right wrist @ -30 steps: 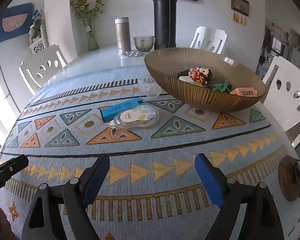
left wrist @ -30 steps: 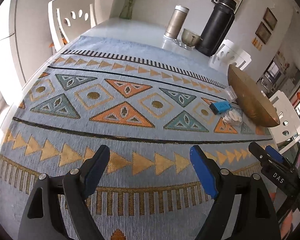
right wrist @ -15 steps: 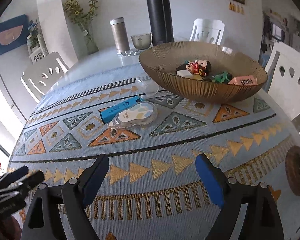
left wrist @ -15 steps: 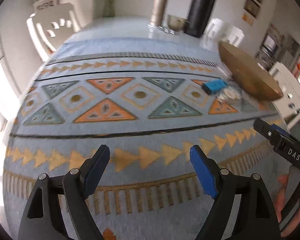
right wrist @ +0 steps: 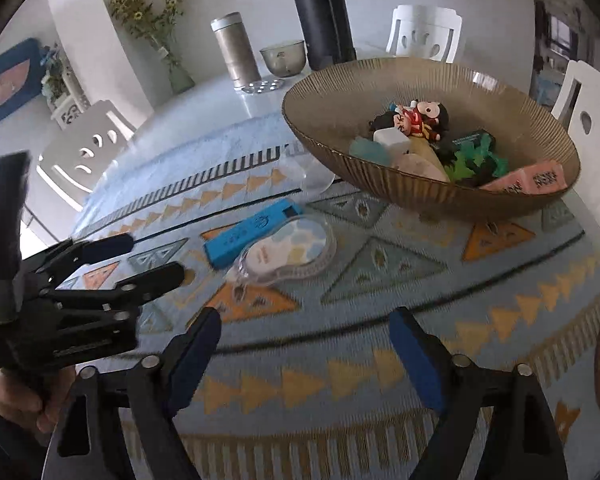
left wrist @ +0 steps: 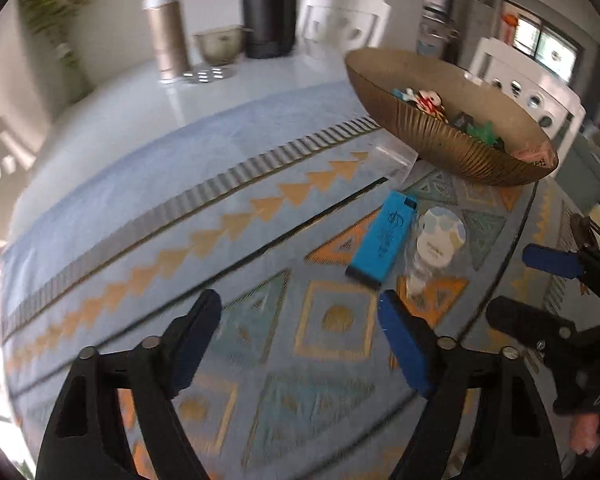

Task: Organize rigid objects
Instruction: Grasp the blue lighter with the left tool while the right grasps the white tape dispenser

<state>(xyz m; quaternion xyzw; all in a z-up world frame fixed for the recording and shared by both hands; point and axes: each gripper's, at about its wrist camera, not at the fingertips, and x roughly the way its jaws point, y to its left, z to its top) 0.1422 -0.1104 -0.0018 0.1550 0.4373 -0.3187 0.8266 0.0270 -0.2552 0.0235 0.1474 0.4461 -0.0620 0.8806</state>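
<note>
A blue rectangular box (left wrist: 382, 240) (right wrist: 252, 232) lies on the patterned cloth beside a clear correction-tape dispenser (left wrist: 436, 240) (right wrist: 292, 250). A clear plastic case (left wrist: 392, 156) (right wrist: 308, 176) rests by the foot of the brown ribbed bowl (left wrist: 440, 136) (right wrist: 380, 184), which holds several small toys and boxes. My left gripper (left wrist: 296, 304) (right wrist: 148, 258) hovers just short of the blue box. Its jaws are closing with nothing between them. My right gripper (right wrist: 304, 316) (left wrist: 520, 284) hangs over the cloth in front of the dispenser, its jaws also closing on nothing.
At the table's far end stand a tall black flask (right wrist: 320, 16), a metal tumbler (right wrist: 236, 48) and a small glass cup (right wrist: 284, 56). White chairs (right wrist: 424, 32) ring the table. A vase of flowers (right wrist: 168, 52) sits at the back left.
My left gripper has swung right and rolled, so the blue box and dispenser now sit just ahead of it. The right gripper has edged closer to the items. Both jaws have narrowed slightly.
</note>
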